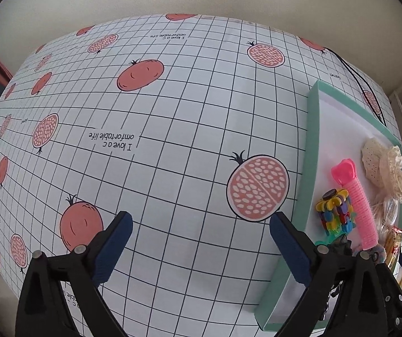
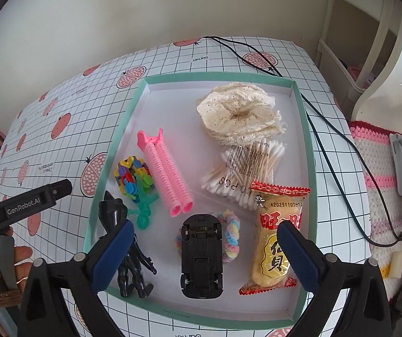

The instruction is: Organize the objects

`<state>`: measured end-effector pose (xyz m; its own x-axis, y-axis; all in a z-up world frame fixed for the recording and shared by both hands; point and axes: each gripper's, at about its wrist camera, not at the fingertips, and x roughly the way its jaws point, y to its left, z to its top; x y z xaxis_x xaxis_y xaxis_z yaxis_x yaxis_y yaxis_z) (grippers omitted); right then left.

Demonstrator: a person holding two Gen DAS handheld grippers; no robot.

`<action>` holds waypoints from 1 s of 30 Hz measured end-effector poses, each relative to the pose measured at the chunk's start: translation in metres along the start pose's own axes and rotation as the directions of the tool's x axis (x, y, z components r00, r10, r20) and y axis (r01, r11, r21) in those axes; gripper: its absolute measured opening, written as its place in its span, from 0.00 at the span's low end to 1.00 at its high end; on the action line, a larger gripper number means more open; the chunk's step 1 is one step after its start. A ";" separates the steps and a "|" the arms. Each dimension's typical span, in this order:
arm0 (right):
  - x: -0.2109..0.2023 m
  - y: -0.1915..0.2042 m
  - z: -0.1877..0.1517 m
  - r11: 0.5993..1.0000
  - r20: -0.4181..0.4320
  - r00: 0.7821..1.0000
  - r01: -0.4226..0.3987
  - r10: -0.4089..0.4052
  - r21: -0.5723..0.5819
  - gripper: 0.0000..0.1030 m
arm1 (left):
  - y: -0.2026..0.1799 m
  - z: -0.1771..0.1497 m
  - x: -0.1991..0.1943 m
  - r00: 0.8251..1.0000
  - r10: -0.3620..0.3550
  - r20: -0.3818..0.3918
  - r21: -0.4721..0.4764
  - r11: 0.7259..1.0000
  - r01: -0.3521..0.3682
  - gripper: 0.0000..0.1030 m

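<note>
Two grippers: the left gripper [image 1: 201, 241] hung over bare tablecloth with its jaws spread wide and nothing between them; the right gripper [image 2: 205, 250] hung over the tray, jaws likewise wide and empty
Tray: a shallow white tray with a mint-green rim [image 2: 310, 151] lay flat on the gridded pomegranate tablecloth [image 1: 172, 106]; in the left wrist view it sat at about 3 o'clock
Toy car: a black toy car [image 2: 201, 255] lay upside down (underside and wheels showing) at the tray's 6 o'clock, between the right gripper's fingers in the view, resting partly on a pastel hair tie [image 2: 233, 237]
Figure: a black action figure [image 2: 132, 250] lay at 7 o'clock, partly hidden by the right gripper's left-side finger
Snack: a yellow and red snack packet [image 2: 274, 241] lay at 5 o'clock, its top edge overlapping a bag of cotton swabs [image 2: 243, 174]
Scrunchie: a cream lace scrunchie [image 2: 240, 112] lay at 12 o'clock, touching the swab bag
Curler: a pink hair curler [image 2: 167, 174] lay diagonally near the centre
Blocks: a bundle of coloured plastic pieces [image 2: 133, 177] with a teal stem lay at 9 o'clock, just beside the curler
Cable: a black cable [image 2: 333, 168] ran over the cloth at the tray's 2 o'clock
Hand: a person's hand [image 2: 1, 264] showed at 8 o'clock of the right wrist view, on the left gripper's handle
</note>
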<state>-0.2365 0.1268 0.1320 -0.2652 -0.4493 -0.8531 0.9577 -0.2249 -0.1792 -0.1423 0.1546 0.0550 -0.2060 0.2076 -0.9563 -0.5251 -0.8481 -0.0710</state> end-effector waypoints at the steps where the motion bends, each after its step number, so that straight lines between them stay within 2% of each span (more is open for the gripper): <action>1: 0.000 0.000 0.000 1.000 0.001 1.000 0.002 -0.002 -0.002 1.00 | 0.002 0.000 -0.002 1.000 -0.002 0.005 -0.006 1.000 0.002 0.95; 11: -0.015 0.001 0.002 1.000 0.031 0.999 -0.010 0.010 0.021 1.00 | 0.010 0.004 -0.028 0.996 -0.028 0.084 -0.046 0.998 0.032 0.95; 16: -0.029 0.006 0.000 1.000 0.062 0.998 0.003 -0.004 0.019 1.00 | 0.003 -0.001 -0.050 0.990 -0.034 0.135 -0.002 0.999 0.034 0.95; 21: -0.038 0.003 -0.005 0.999 0.072 0.997 0.008 -0.011 0.035 1.00 | 0.003 -0.007 -0.067 0.984 -0.080 0.159 0.028 0.997 0.077 0.95; 25: -0.053 0.007 -0.015 0.998 0.111 0.992 0.060 -0.057 -0.025 1.00 | 0.010 -0.014 -0.077 0.980 -0.098 0.171 0.025 0.995 0.095 0.95; 30: -0.069 0.006 -0.033 0.998 0.158 0.987 0.041 -0.032 -0.054 1.00 | 0.021 -0.032 -0.086 0.970 -0.110 0.217 0.053 0.994 0.101 0.95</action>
<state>-0.2090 0.1849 0.1743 -0.3103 -0.5730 -0.7586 0.9506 -0.1966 -0.2404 -0.1097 0.1034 0.1268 -0.3210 0.4002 -0.8584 -0.5859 -0.7960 -0.1520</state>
